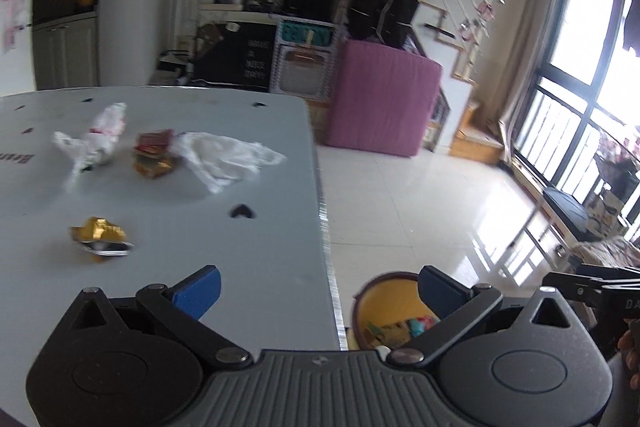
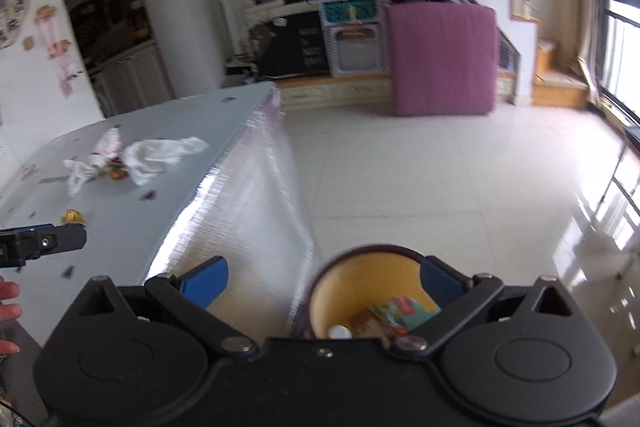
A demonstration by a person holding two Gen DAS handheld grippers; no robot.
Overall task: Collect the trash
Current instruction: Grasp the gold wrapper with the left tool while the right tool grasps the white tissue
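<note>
Trash lies on the grey table (image 1: 168, 235): a gold crumpled wrapper (image 1: 100, 233) nearest me, a red-gold packet (image 1: 154, 155), a white plastic bag (image 1: 228, 157) and a crumpled white wrapper (image 1: 94, 137). My left gripper (image 1: 318, 291) hangs open over the table's right edge, nothing between its blue pads. A yellow-lined bin (image 2: 368, 291) with a dark rim stands on the floor beside the table, several scraps inside. My right gripper (image 2: 324, 283) is open and empty above the bin. The bin (image 1: 390, 311) also shows in the left wrist view.
The table's shiny foil-covered side (image 2: 248, 211) drops to a glossy tiled floor (image 2: 440, 187). A pink mattress (image 2: 442, 59) leans against a cabinet at the back. A window (image 1: 580, 107) and a bench are on the right. Fingers of a hand (image 2: 8, 311) show at the left edge.
</note>
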